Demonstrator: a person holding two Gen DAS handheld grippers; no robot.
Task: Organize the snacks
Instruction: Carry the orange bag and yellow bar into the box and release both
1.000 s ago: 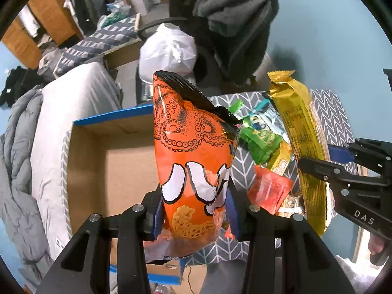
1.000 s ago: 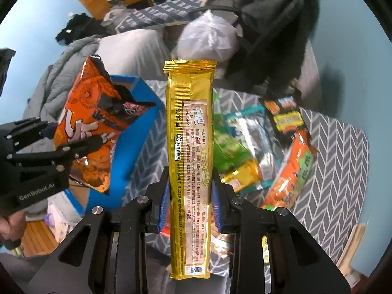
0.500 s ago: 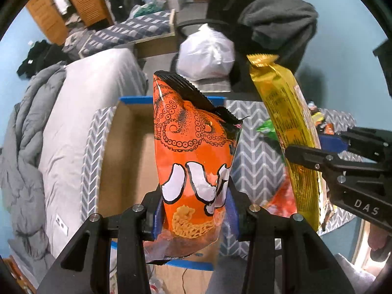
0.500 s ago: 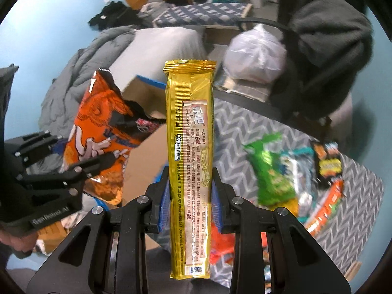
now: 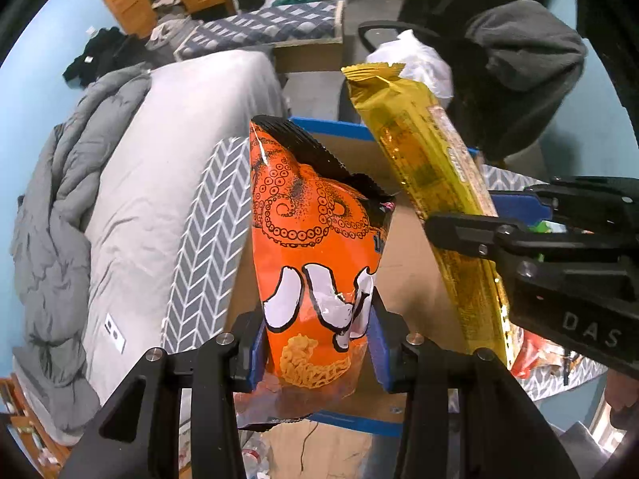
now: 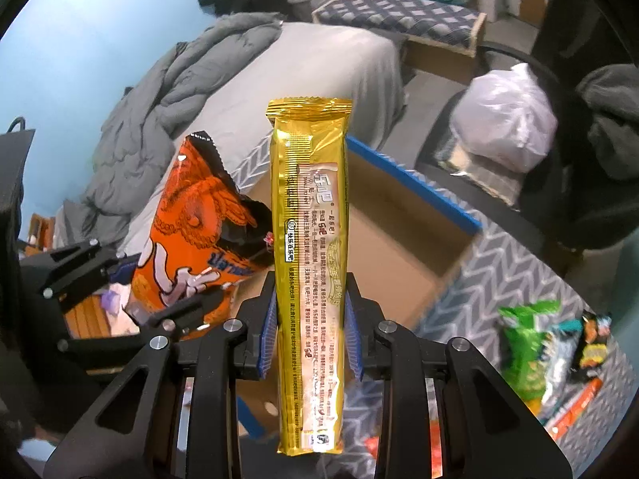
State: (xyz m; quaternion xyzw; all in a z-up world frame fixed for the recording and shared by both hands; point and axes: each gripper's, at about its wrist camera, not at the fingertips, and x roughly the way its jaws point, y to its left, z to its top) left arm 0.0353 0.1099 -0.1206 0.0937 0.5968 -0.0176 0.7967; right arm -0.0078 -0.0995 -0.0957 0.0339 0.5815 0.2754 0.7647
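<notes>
Left tool (image 5: 315,353) pinches light, crinkly orange bag (image 5: 315,247) low, right tool (image 6: 310,339) clamps stiffer gold pack (image 6: 309,263) mid-length, box (image 6: 393,247) at 12 o'clock.

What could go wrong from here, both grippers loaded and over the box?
1. The right gripper pinches the long gold packet low down, so most of it stands above the pads; it may pivot or slip during the drop.
2. The orange octopus bag in the left gripper sits beside the gold packet; releasing together could tangle them.
3. The cardboard box has upright walls; the long packet may catch on one and land outside it.
</notes>
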